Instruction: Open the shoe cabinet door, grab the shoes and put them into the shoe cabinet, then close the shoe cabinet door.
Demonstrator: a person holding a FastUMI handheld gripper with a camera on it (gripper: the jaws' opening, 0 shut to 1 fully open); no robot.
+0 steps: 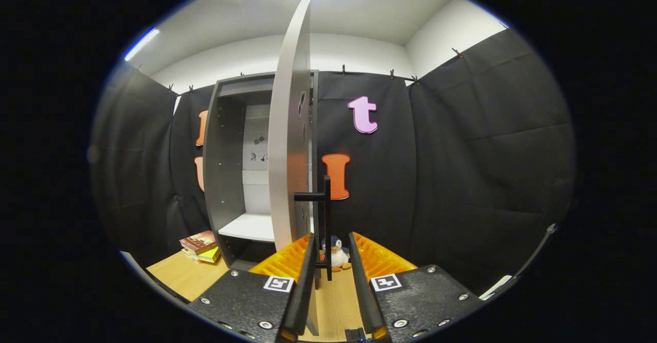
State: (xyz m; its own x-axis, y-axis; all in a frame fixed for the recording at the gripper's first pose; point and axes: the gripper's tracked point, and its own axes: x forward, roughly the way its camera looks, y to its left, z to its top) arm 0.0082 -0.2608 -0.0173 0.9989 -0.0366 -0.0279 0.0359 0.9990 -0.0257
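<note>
The grey shoe cabinet [226, 168] stands against the booth's back wall. Its door [288, 127] is swung out toward me and I see it nearly edge-on. Inside the cabinet are a pale back panel and a white shelf [247, 227]. A black handle [326, 214] sticks out from the door's face on a short stem, its upright bar running down between my fingers. My gripper [332, 236] is open. The two fingers flank the bar with a gap on each side, and the door's lower edge runs close along the left finger.
A small penguin plush [336, 253] sits on the wooden floor [179, 276] just beyond the fingertips, right of the door. A stack of books [200, 246] lies on the floor left of the cabinet. Black cloth walls close in on both sides.
</note>
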